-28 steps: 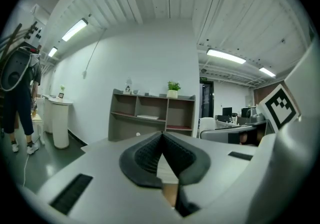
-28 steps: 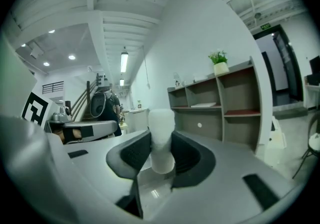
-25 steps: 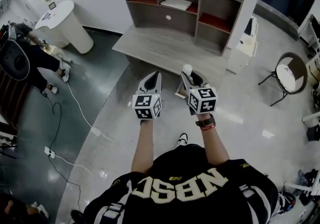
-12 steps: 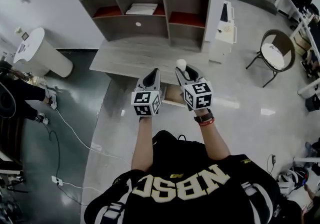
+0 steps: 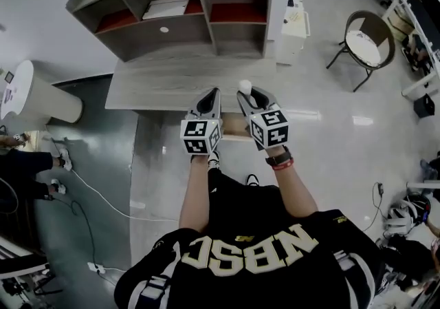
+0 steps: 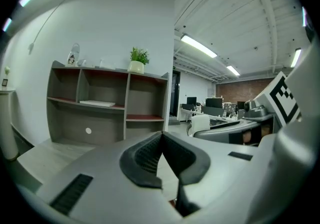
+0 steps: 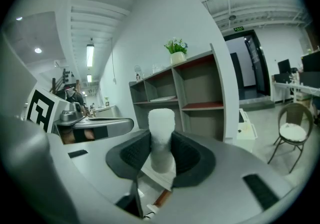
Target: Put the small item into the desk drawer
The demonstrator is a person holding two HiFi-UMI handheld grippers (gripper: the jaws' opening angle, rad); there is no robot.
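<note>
The person wears a black short-sleeved jersey with large cream block letters across the back. The right wrist carries a black watch and a red band. The shoes are black and white.

The left gripper and the right gripper are of one build. Each has a light grey moulded shell, two black pads with ribbed faces, and dark slot-shaped recesses in the shell. Each also bears a white marker cube printed with black square patterns on its faces.
</note>
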